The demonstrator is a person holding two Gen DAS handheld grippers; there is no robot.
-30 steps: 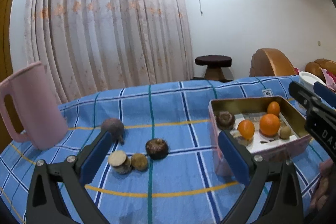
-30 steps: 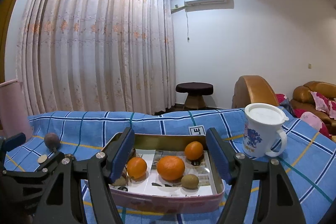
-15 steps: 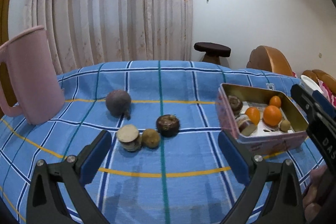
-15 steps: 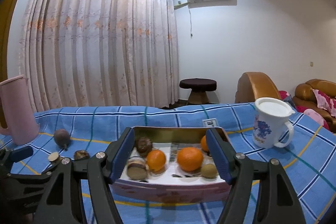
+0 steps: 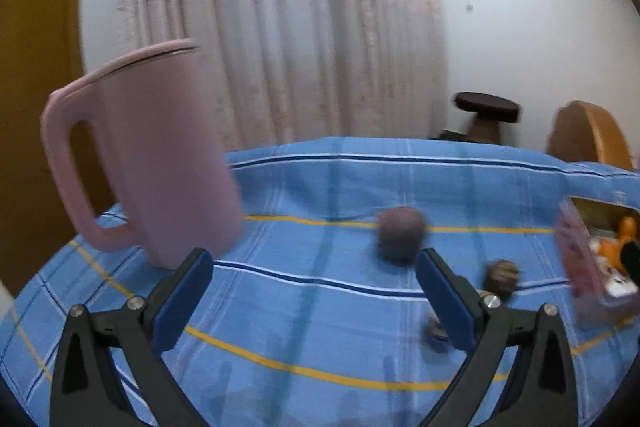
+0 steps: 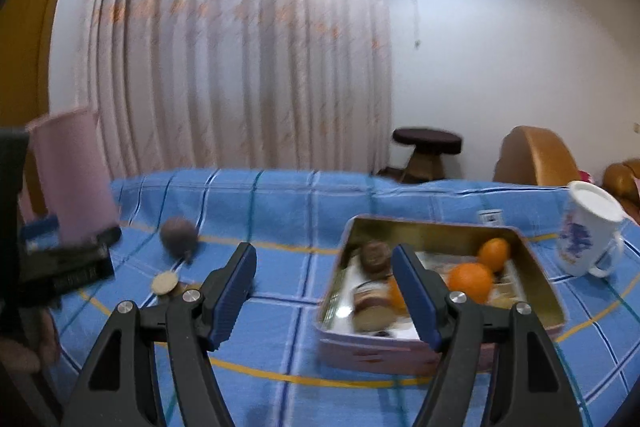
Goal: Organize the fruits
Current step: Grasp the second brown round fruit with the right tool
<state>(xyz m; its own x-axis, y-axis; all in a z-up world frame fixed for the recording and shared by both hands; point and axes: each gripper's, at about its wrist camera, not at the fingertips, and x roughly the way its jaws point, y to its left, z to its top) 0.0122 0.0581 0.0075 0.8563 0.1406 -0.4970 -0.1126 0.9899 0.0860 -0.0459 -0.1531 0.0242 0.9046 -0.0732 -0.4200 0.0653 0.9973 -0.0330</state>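
Note:
A pink tin box [image 6: 440,311] on the blue checked cloth holds oranges [image 6: 470,281], a dark brown fruit [image 6: 376,255] and a cut piece. It shows at the right edge of the left wrist view [image 5: 588,267]. Loose on the cloth lie a round purple fruit [image 5: 401,233] [image 6: 179,233], a dark brown fruit [image 5: 502,273] and a cut pale slice [image 6: 164,283]. My left gripper [image 5: 314,301] is open and empty, just left of the loose fruits. My right gripper [image 6: 324,293] is open and empty, between the slice and the box.
A tall pink jug [image 5: 148,155] stands at the cloth's left, close to my left gripper. A white printed mug [image 6: 588,229] stands right of the box. Beyond the table are curtains, a dark stool [image 6: 426,147] and brown chairs.
Both views have swung left with motion blur. The left gripper has moved toward the jug, so the loose fruits sit to its right. The right gripper has shifted left off the box.

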